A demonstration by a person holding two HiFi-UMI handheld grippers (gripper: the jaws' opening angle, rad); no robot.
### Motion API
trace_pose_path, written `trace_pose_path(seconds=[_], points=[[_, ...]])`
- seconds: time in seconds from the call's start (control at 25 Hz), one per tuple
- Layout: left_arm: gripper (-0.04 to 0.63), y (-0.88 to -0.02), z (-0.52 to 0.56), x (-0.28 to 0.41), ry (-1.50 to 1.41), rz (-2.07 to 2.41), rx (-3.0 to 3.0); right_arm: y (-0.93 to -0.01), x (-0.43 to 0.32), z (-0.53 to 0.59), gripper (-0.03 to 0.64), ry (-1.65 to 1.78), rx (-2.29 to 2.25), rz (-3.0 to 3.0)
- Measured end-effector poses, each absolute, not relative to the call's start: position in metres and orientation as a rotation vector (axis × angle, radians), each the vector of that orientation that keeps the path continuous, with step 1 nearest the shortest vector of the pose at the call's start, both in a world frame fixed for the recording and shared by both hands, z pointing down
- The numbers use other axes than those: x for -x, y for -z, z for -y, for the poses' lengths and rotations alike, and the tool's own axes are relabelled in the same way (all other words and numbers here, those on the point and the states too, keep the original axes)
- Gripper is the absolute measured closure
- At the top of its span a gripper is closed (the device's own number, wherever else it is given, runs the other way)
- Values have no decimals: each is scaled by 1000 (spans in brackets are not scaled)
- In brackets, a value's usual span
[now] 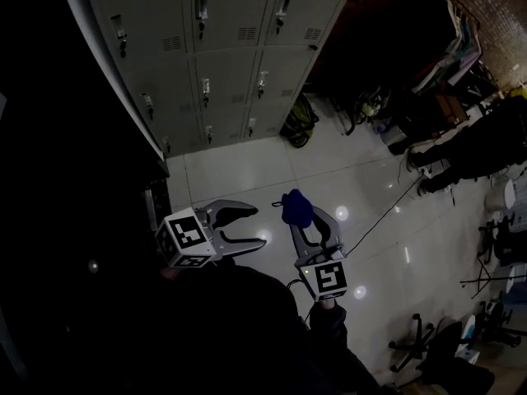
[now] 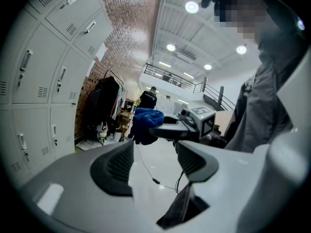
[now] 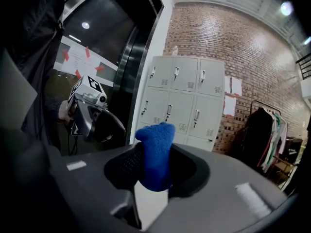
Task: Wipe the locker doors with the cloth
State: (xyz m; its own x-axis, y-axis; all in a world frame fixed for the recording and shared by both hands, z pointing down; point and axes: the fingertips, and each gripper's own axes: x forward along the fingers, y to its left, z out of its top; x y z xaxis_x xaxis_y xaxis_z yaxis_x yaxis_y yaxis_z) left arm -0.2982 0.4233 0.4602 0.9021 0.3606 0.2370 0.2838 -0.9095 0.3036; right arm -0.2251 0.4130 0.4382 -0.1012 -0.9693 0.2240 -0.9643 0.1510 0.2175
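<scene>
Cloth (image 1: 295,204), blue and coarse-knit, is bunched into a lump and pinched between the jaws of the right gripper (image 1: 301,219), which is held over the glossy pale floor (image 1: 247,167), well apart from the locker doors (image 1: 222,64) at the far left. The right gripper view shows what the head view does not: the cloth (image 3: 155,154) stands upright between the two dark pads, its rounded top rising above them, with the right gripper (image 3: 155,165) aimed toward the lockers (image 3: 182,101), a grey block three doors wide against a brick wall (image 3: 252,47). That view also shows the left gripper (image 3: 97,118) to the left, beside a dark panel. The left gripper view confirms that the left gripper (image 2: 154,159) has its jaws spread with nothing between them. Beyond them it shows the right gripper (image 2: 167,128) side-on with the cloth (image 2: 146,123) protruding from its tips, and the lockers (image 2: 39,72) along the left edge. In the head view the left gripper (image 1: 257,223) sits just left of the right one, jaws pointing right.
</scene>
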Motion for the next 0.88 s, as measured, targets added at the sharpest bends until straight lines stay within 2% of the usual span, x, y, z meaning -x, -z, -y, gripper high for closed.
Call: trace_pose_path(seconds=[0.6, 0.88], points=[[333, -452, -386, 268, -397, -512, -2798, -419, 196, -367, 495, 71, -1875, 2112], [333, -458, -348, 231, -402, -557, -2781, -427, 158, -329, 495, 60, -1897, 2085]])
